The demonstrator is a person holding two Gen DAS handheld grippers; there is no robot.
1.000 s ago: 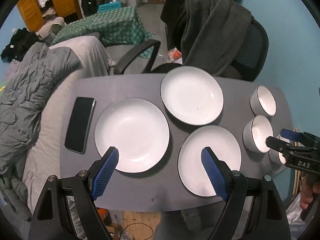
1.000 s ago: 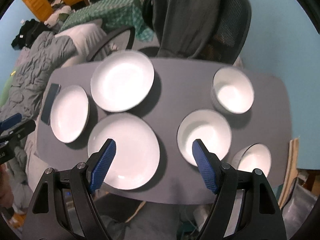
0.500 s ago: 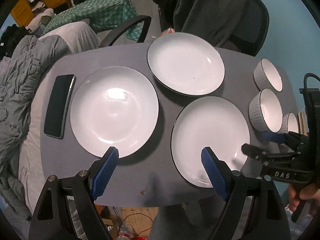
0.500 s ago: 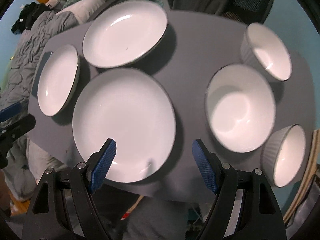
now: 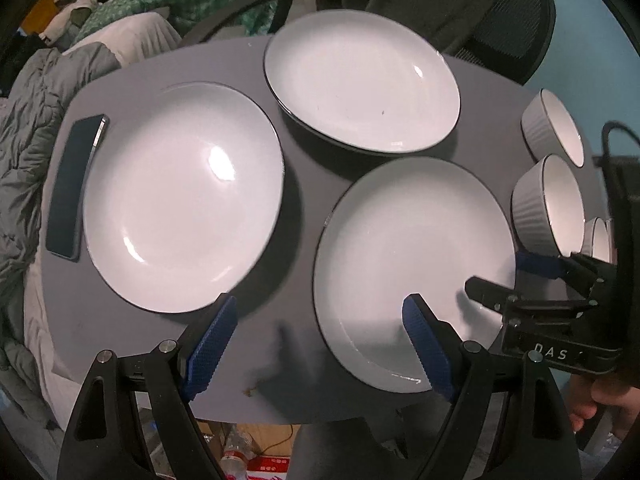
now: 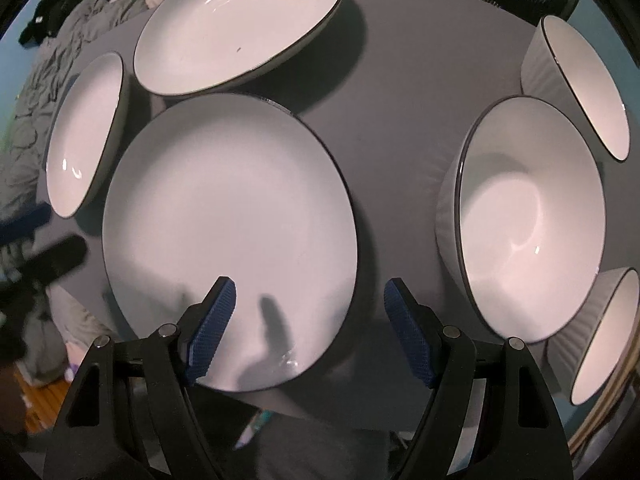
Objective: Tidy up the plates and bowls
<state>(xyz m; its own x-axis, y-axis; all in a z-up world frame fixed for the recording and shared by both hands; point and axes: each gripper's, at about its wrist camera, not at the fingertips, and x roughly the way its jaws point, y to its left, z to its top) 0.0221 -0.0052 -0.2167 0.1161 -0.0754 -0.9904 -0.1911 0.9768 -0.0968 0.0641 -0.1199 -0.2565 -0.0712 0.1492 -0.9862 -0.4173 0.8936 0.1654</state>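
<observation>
Three white plates with dark rims lie on a grey table (image 5: 304, 208): a left plate (image 5: 180, 196), a far plate (image 5: 360, 80) and a near right plate (image 5: 412, 272), which also shows in the right wrist view (image 6: 228, 224). Three white ribbed bowls stand along the right edge: far (image 5: 554, 128), middle (image 5: 548, 204) and near (image 5: 598, 238). The middle bowl (image 6: 528, 216) is large in the right wrist view. My left gripper (image 5: 320, 328) is open and empty above the front edge, between the two near plates. My right gripper (image 6: 308, 308) is open and empty, low over the near right plate's front rim.
A dark phone (image 5: 74, 184) lies at the table's left edge. An office chair with dark clothes (image 5: 460, 4) stands behind the table. A bed with a grey quilt (image 5: 24, 140) is on the left. Bottles and boxes (image 5: 256, 460) lie on the floor under the front edge.
Both grippers have come down and closer to the table, so plates and bowls look larger. The right gripper has moved over the near right plate. Both stay open.
</observation>
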